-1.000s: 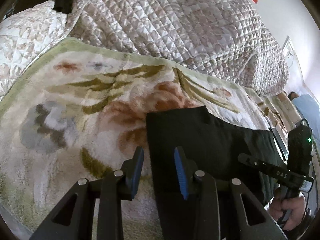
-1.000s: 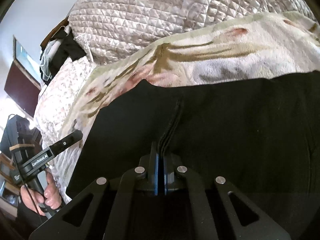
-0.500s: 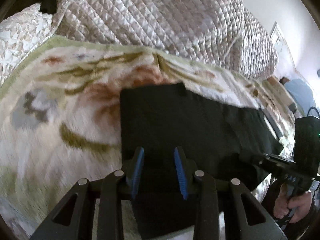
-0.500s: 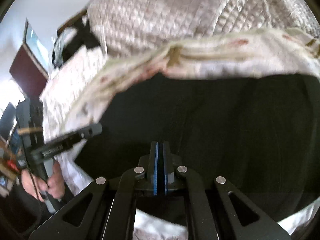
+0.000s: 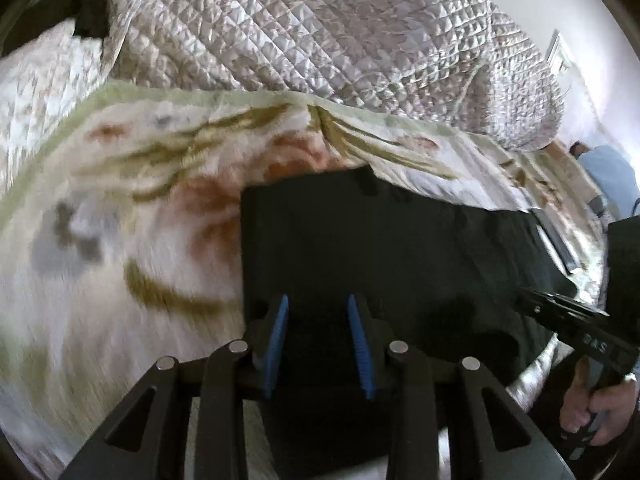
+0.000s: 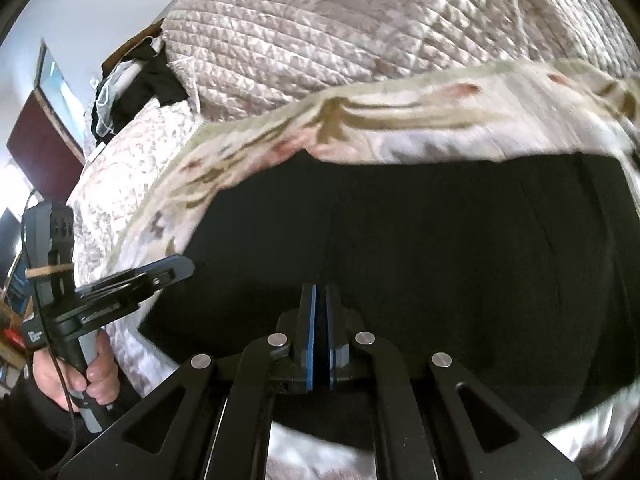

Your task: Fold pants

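Black pants [image 5: 380,248] lie flat, folded into a long rectangle, on a floral blanket [image 5: 120,208]; they also fill the right wrist view [image 6: 440,248]. My left gripper [image 5: 316,312] is open and empty, held above the pants' left end. It also shows at the left of the right wrist view [image 6: 176,268]. My right gripper [image 6: 320,296] has its blue pads pressed together with no cloth between them, held above the pants' near edge. It also shows at the right of the left wrist view [image 5: 528,294].
A bulky quilted bedspread [image 5: 320,28] is heaped behind the blanket [image 6: 400,128]. Dark clothes [image 6: 148,80] hang at the far left. The bed's near edge [image 6: 320,456] runs under the pants. A light blue item [image 5: 608,176] lies at the far right.
Both grippers have pulled back and up from the pants. The right gripper was shut on a fold of the pants a second ago and holds nothing now. The left stayed open.
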{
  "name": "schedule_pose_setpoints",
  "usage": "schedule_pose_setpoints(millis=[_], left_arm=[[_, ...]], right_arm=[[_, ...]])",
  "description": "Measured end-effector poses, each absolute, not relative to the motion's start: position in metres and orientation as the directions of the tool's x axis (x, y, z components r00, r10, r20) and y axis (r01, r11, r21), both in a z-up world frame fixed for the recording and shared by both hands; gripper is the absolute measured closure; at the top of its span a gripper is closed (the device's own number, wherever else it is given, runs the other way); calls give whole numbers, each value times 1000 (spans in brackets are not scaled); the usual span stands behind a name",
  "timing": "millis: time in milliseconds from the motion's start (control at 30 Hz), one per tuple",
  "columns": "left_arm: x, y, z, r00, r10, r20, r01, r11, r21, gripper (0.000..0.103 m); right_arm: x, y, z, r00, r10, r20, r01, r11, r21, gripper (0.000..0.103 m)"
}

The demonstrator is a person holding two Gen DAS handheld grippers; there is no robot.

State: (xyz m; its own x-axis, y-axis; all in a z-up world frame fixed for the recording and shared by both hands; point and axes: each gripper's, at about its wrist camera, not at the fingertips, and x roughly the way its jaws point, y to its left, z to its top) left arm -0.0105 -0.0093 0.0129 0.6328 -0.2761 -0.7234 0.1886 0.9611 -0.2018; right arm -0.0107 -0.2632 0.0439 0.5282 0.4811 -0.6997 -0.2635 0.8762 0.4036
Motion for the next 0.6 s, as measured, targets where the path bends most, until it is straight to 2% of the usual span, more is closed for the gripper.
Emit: schedule_pose_setpoints(millis=[167, 233, 300, 367, 600], left_arm=[[25, -10, 20, 644, -261, -719, 183, 965, -187, 69], [37, -9, 11, 632, -252, -733, 167, 968, -189, 69], [45, -3, -3, 611, -264, -746, 139, 964, -227, 69], [43, 3, -7, 626, -293, -722, 136, 954, -268, 69], [33, -3, -3, 642, -272, -717, 151, 962, -229, 69]], right_arm=[[22, -245, 38, 518, 486, -704, -270, 874, 404, 100], [32, -245, 27, 512, 458, -727, -237, 889, 393, 100], [38, -254, 17, 518, 481, -707, -216, 874, 436, 100], [39, -259, 16, 526, 492, -693, -203, 865, 460, 100], [34, -261, 23, 550, 464, -695, -195, 880, 433, 100]])
